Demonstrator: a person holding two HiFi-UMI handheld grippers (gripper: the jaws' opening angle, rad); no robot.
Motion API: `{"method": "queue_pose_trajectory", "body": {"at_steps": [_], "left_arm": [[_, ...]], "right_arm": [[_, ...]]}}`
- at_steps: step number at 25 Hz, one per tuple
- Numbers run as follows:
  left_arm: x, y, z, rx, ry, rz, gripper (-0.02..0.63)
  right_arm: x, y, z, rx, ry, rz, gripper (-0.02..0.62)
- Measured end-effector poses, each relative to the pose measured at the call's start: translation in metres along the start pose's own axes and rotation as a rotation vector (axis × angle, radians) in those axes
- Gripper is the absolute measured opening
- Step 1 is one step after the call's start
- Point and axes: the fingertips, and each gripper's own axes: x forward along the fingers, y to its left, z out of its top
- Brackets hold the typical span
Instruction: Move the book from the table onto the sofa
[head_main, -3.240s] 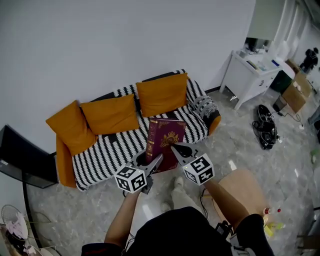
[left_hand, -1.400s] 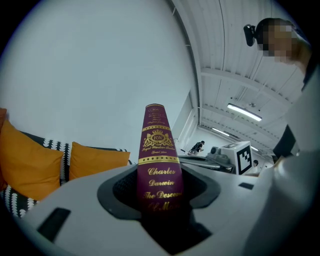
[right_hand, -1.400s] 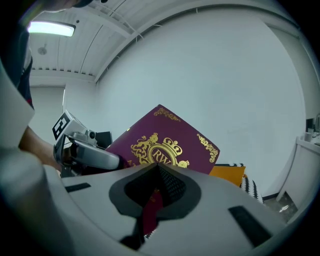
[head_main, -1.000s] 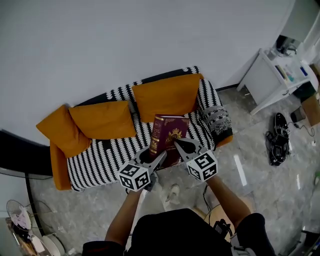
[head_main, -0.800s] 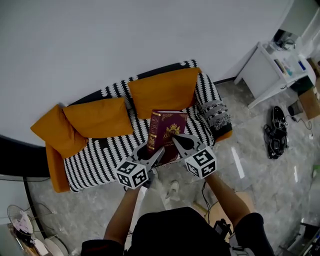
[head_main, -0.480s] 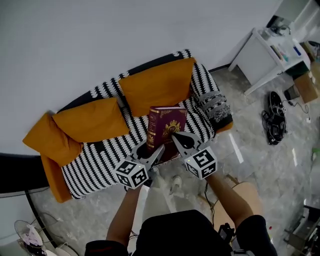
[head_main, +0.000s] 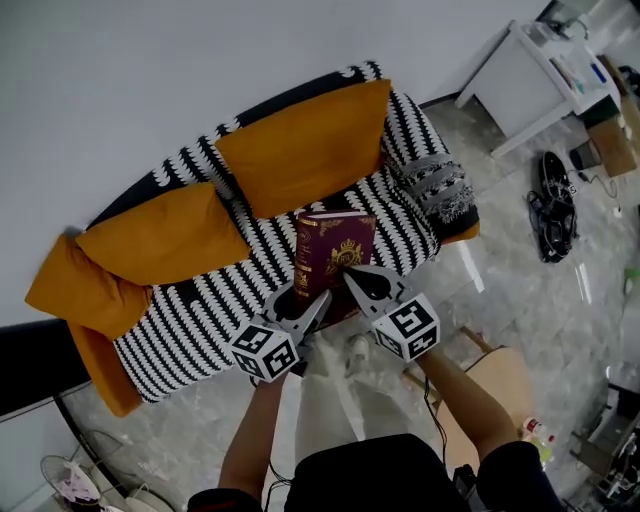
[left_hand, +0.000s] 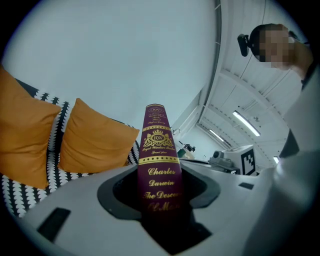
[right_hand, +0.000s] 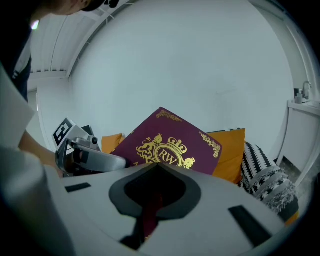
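**Book carried to the sofa, not yet set down**

The book (head_main: 333, 262) is off the desk and held upright over the front part of the sofa (head_main: 200, 310), its cover facing the person. The left tongs (head_main: 312, 305) are clenched across its spine. The right tongs (head_main: 352, 278) are pinched tight on a thin part at its lower edge, seemingly the cover. Whether the bottom of the book touches the striped seat cannot be told, as the tongs hide it.

This looks like the last stretch of the carry. The next move likely calls for lowering the book onto the bare seat in front of the large cushion (head_main: 300, 150) and tipping it flat. Both tongs should let go only once the seat bears its weight.

No box or basket shows. The sofa itself carries three orange cushions along its back. A white desk (head_main: 520, 70) well apart at the right carries small things too tiny to name.
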Motion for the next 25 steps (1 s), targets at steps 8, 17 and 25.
{"method": "queue_pose_trajectory", "body": {"at_steps": [8,17,25], "left_arm": [[0.024,0.045,-0.03,-0.025,0.015,0.011,0.231],[0.037,0.082,-0.061,-0.045,0.032,0.017,0.232],[0.05,0.113,-0.086,-0.065,0.052,0.044,0.232]], "right_arm": [[0.036,-0.019,-0.042,0.062,0.012,-0.011,0.015],[0.065,-0.025,-0.081,0.083,0.048,0.01,0.015],[0.09,-0.036,-0.113,0.091,0.076,0.02,0.015]]}}
